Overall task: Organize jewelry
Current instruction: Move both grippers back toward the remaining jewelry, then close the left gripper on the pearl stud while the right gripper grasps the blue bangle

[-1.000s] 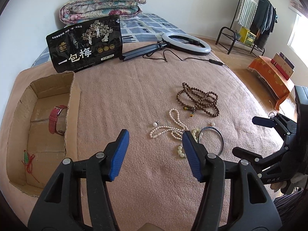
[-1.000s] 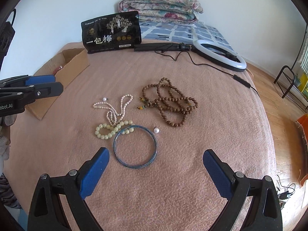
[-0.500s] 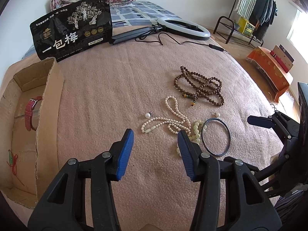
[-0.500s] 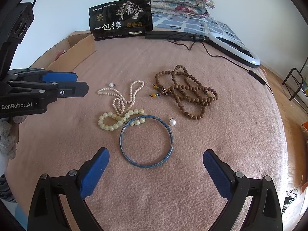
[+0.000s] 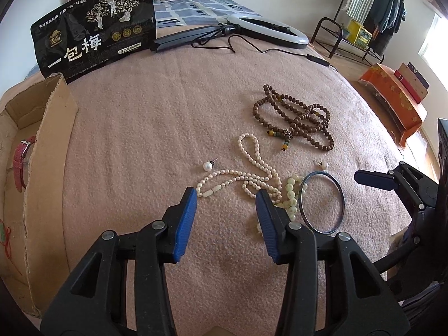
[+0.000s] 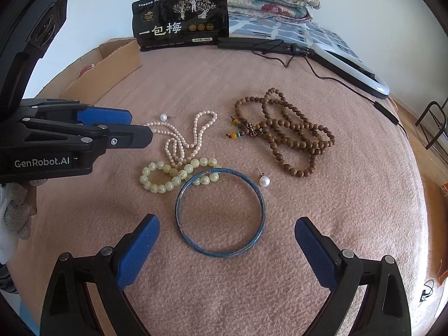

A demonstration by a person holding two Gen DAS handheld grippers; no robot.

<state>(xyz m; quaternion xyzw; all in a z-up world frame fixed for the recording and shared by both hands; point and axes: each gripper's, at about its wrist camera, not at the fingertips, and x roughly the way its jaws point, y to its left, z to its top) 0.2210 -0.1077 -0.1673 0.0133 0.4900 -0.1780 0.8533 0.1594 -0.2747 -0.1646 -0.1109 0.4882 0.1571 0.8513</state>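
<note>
Ahead of the parted, empty right tool (image 6: pixel 226 243) lies a blue bangle (image 6: pixel 220 213), overlapping pale green beads (image 6: pixel 168 174). Only the left view, its tool (image 5: pixel 226 216) open at the pearl necklace (image 5: pixel 246 172), shows the cardboard box (image 5: pixel 39 151) leftward holding a red watch (image 5: pixel 21 162).

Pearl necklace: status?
Left gripper open, at pearl necklace. Right gripper open over blue bangle. Green bead bracelet overlaps both.
</note>
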